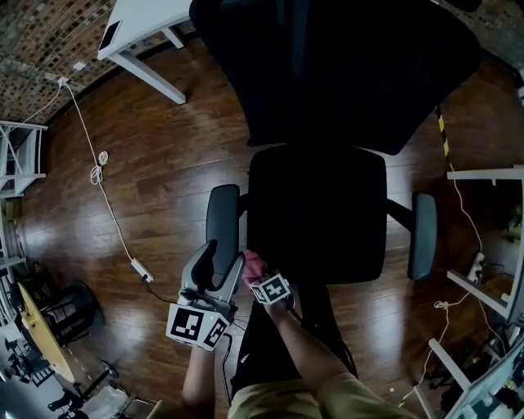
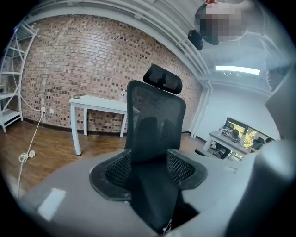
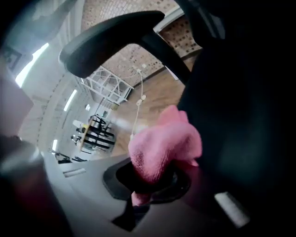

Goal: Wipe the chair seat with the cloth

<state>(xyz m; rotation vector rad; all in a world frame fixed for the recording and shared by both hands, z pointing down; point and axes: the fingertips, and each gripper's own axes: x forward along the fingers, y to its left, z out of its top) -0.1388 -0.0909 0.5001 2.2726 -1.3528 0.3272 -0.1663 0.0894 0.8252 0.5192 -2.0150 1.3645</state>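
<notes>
The black office chair fills the middle of the head view, its seat below the mesh backrest. My right gripper is shut on a bunched pink cloth at the seat's front left corner. In the right gripper view the cloth bulges out of the right gripper, with the dark seat to its right and the left armrest overhead. My left gripper hovers just below the left armrest. In its own view the left gripper stands open, facing the backrest.
A white desk stands at the back left, with a white cable running over the wooden floor to a plug strip. White shelving is at far left, more white frames at right. The right armrest flanks the seat.
</notes>
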